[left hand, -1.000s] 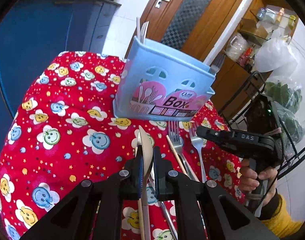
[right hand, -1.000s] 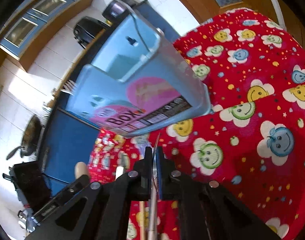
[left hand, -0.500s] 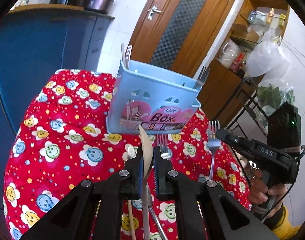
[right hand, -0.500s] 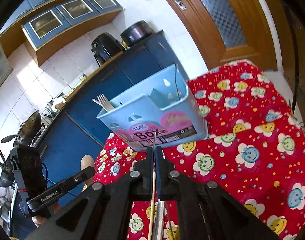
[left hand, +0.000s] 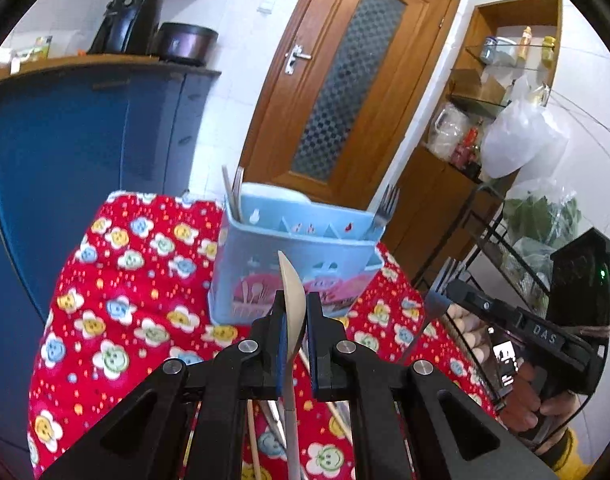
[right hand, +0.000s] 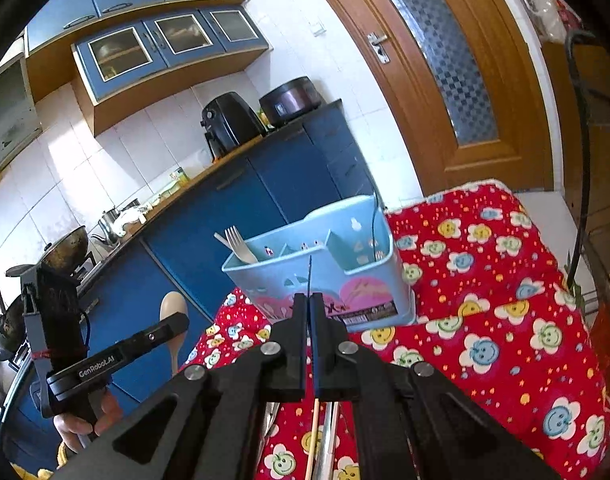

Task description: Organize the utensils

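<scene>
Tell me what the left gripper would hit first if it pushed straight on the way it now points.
Most likely the front wall of the blue utensil box: it stands straight ahead of the left gripper, whose spoon would touch first. Depth is unclear.

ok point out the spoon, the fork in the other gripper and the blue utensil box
spoon [left hand: 293, 300], left wrist view, on the bowl above the pads
fork [left hand: 437, 298], left wrist view, on the head just below the tines
blue utensil box [right hand: 289, 276], right wrist view, on the front wall
</scene>
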Action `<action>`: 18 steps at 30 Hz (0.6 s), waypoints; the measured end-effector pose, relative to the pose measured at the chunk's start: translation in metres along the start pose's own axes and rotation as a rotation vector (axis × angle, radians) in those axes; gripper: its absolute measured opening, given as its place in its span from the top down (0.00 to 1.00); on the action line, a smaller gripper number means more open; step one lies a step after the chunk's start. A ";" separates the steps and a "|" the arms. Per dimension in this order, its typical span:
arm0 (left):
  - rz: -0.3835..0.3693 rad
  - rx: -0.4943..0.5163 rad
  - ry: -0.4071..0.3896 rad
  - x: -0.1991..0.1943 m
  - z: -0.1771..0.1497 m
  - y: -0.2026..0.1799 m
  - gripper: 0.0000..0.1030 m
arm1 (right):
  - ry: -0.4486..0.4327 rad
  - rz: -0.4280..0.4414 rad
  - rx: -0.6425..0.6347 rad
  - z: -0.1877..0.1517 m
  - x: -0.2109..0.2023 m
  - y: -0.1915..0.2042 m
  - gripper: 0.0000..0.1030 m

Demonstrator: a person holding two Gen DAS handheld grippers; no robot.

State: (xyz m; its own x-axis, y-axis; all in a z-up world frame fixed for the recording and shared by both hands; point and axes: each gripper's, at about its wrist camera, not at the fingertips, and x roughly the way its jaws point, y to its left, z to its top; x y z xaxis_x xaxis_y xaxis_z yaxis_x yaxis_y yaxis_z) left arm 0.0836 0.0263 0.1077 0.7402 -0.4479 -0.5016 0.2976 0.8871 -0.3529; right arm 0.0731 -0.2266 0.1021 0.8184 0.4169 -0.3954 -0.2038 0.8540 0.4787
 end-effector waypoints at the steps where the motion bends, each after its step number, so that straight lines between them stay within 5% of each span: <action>1: -0.002 -0.002 -0.007 0.001 0.004 -0.001 0.92 | -0.004 -0.001 -0.003 0.002 0.000 0.001 0.98; 18: 0.037 0.007 -0.189 0.013 0.079 -0.007 0.92 | -0.085 -0.011 -0.092 0.049 -0.008 0.020 0.98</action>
State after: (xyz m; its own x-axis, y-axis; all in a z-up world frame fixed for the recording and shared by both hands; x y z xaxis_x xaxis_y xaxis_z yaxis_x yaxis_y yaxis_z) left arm 0.1383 0.0229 0.1664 0.8507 -0.3867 -0.3561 0.2721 0.9035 -0.3311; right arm 0.0891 -0.2284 0.1533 0.8625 0.3830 -0.3307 -0.2398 0.8849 0.3993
